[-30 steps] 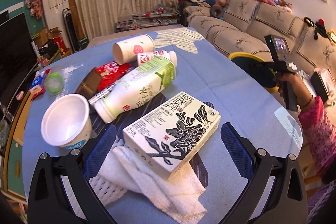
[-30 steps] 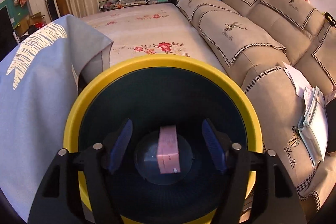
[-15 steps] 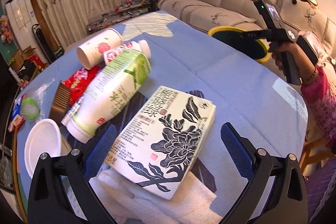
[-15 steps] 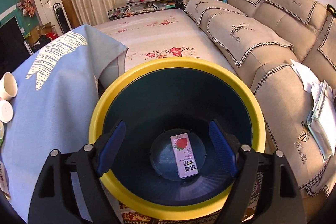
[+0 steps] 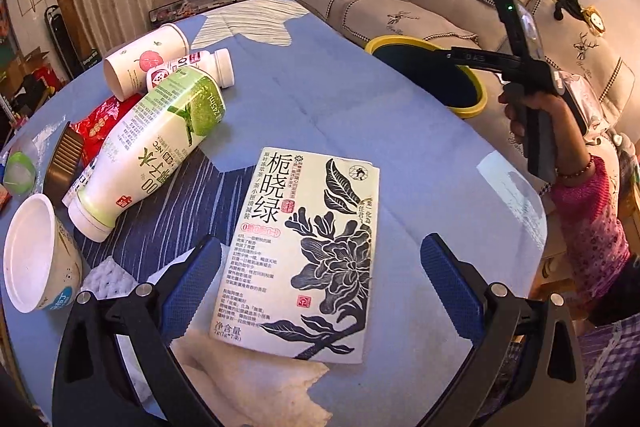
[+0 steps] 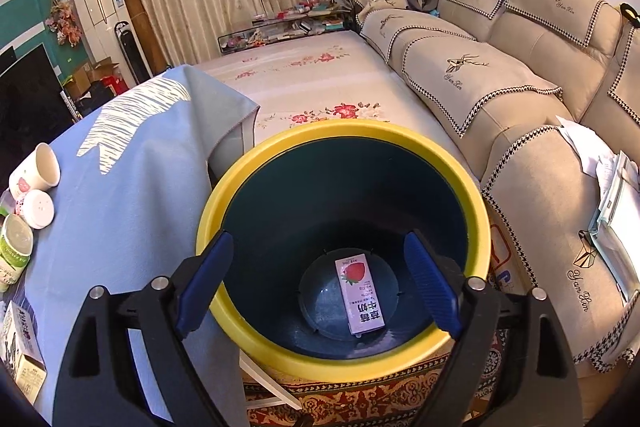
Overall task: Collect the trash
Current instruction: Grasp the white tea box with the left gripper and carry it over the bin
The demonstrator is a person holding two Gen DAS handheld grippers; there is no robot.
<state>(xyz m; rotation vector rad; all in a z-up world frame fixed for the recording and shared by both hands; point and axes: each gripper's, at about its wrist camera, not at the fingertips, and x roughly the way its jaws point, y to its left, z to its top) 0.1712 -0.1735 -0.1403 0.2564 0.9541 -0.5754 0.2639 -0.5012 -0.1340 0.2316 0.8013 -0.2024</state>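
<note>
With the strawberry milk carton (image 6: 361,294) already lying in the yellow-rimmed bin (image 6: 280,339) under the empty, widening right gripper (image 6: 320,287), the wide-open, empty left gripper (image 5: 320,287) straddling the flat tea box (image 5: 308,247) may just skid it across the tablecloth (image 5: 320,99).

Right gripper (image 6: 320,277) opening, empty, above yellow-rimmed bin (image 6: 478,211), pink milk carton (image 6: 360,294) on its bottom

- Bin (image 6: 476,203): yellow rim, dark teal inside.
- Carton (image 6: 360,293): pink, red strawberry.
- Tea box (image 5: 304,251): cream, black floral print.
- Bench cloth (image 5: 340,107): light blue.
</note>
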